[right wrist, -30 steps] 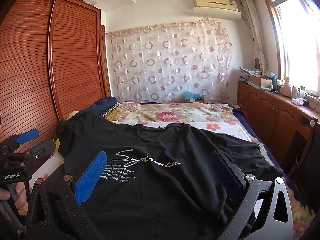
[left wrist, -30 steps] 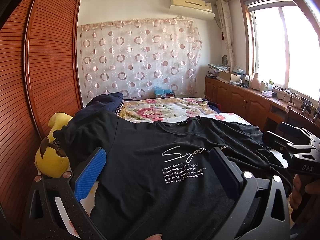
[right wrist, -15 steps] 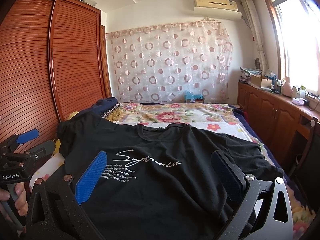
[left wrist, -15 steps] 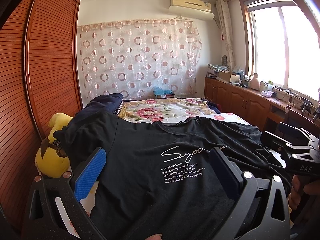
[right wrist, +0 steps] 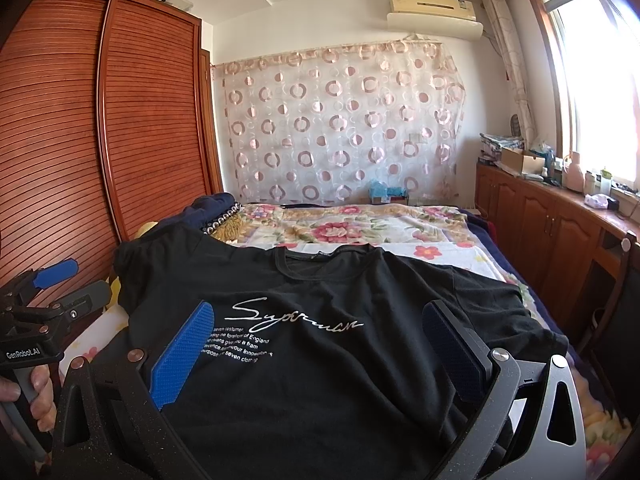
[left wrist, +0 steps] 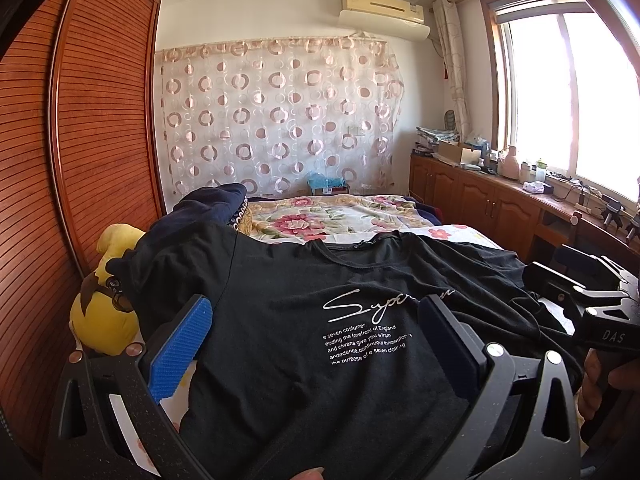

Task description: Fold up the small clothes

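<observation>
Over the last second I find almost nothing that has moved. The one shift I can make out is tiny. In the right wrist view, the GenRobot.AI label (right wrist: 23, 354) on my left tongs (left wrist: 316, 308) sits a touch nearer the left edge than it did, so that hand (right wrist: 38, 396) has drifted slightly left. My right tongs (right wrist: 320, 308) and the black T-shirt (right wrist: 320, 368) show no change I can tell, in lie or in folds.
</observation>
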Demonstrator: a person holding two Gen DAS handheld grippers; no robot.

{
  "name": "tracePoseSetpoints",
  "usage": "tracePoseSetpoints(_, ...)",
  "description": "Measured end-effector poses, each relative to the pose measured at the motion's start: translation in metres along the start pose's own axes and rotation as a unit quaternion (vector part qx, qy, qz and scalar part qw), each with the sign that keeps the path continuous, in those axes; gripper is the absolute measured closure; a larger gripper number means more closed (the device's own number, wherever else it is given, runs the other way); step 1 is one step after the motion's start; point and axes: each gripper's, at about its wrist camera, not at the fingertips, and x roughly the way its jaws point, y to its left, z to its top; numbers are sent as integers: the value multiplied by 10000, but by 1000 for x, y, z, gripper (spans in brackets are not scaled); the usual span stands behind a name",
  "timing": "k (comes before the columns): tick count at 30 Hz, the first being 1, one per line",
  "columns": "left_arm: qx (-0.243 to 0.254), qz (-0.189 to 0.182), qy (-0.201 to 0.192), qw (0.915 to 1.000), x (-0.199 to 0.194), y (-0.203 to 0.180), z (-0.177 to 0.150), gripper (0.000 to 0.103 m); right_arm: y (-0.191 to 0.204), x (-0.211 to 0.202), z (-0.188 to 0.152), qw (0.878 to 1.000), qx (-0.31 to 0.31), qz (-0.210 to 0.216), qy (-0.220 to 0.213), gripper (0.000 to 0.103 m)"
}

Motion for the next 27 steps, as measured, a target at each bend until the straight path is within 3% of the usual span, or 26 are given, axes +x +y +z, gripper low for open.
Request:
tracePoseSetpoints(11, -133, 56, 165, 9998, 5, 18, -3, 0, -2, 13, -6, 9997, -39, 149, 215, 0)
tracePoseSetpoints(20, -301, 276, 545, 9977, 31, 74, -19, 0, -2, 37, -7, 9971, -186, 417, 606, 0)
tracePoseSetpoints(27, -430, 374, 562, 9968, 41, 118, -22, 0, -3, 53, 3, 9940, -262, 662, 832, 1)
